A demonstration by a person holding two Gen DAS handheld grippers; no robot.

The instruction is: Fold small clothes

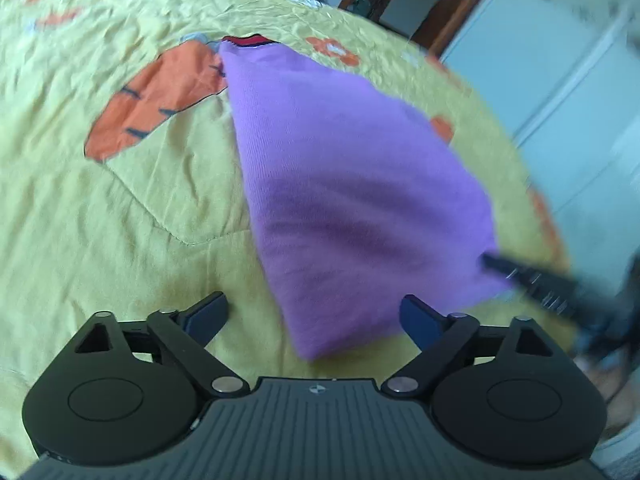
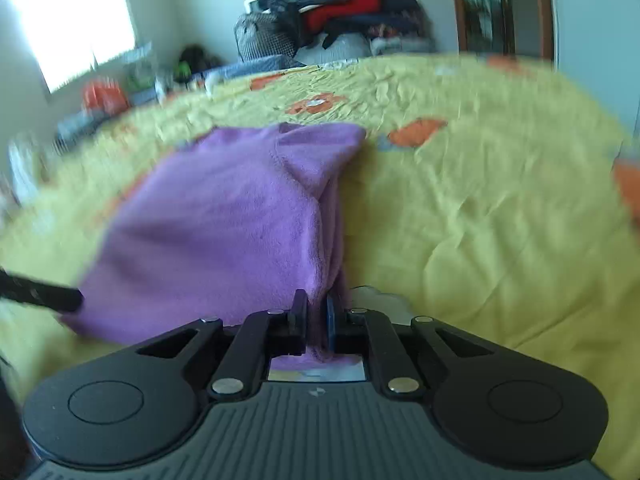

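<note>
Right now the purple garment (image 1: 360,184) lies on the bed, on the yellow bedspread (image 1: 120,200) with its orange carrot pictures. It looks partly folded, with a red trim at its far end. The right gripper (image 2: 318,320) has its jaws pinched tight on the near edge of the cloth, probably to hold that side so it can be lifted or pulled over. The left gripper (image 1: 316,316) has its jaws wide open with nothing squeezed between them; a near corner of the cloth lies just between the open fingers, so I think it is getting ready to grab there. Both grippers point slanting down at the bed.
</note>
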